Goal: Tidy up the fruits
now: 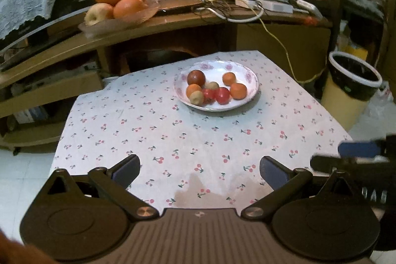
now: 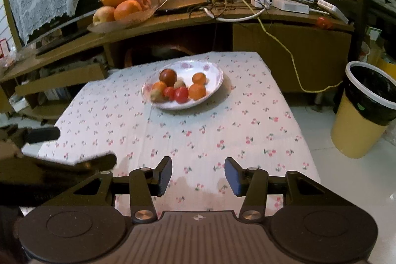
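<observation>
Spread and empty over the table's near edge, the left gripper (image 1: 199,171) is faced by the plate (image 1: 250,90) of fruits (image 1: 217,93) slightly right of ahead toward the far edge, whereas from the likewise spread, empty right gripper (image 2: 198,175) it is seen slightly left, neither being clearly nearer.

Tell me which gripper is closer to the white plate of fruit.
Roughly level, the right perhaps slightly nearer. Left gripper sits back from the white plate, which lies ahead, slightly right. Right gripper is similarly back, plate ahead, slightly left. Both open, empty.
</observation>
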`<control>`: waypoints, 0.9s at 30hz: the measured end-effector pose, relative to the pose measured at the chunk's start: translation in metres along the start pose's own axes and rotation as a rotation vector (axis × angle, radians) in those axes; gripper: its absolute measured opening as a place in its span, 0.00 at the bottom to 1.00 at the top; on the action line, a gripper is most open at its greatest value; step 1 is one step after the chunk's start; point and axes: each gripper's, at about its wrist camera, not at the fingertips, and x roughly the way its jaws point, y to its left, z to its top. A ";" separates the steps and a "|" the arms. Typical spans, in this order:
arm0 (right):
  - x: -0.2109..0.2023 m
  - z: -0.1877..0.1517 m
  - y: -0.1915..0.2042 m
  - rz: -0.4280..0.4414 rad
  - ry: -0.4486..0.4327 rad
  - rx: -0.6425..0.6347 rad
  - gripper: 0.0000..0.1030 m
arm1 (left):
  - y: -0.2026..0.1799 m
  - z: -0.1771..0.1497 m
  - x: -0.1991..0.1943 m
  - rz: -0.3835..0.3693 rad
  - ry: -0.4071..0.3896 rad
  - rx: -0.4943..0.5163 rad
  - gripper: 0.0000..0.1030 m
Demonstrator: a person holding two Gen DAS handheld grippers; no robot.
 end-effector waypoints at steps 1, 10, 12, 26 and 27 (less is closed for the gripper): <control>0.000 -0.002 0.002 0.003 0.006 -0.004 0.48 | 0.001 0.000 -0.001 0.004 -0.002 -0.002 1.00; -0.010 -0.007 0.007 0.006 -0.011 0.010 0.48 | -0.001 -0.008 -0.008 0.001 -0.005 0.004 1.00; -0.010 -0.007 0.007 0.003 -0.012 0.016 0.49 | -0.002 -0.009 -0.009 0.002 -0.002 0.003 1.00; -0.010 -0.013 0.009 0.002 0.003 0.009 0.51 | -0.004 -0.021 -0.012 0.013 0.022 -0.005 1.00; -0.010 -0.014 0.009 0.001 0.005 0.008 0.51 | -0.004 -0.021 -0.012 0.012 0.023 -0.005 1.00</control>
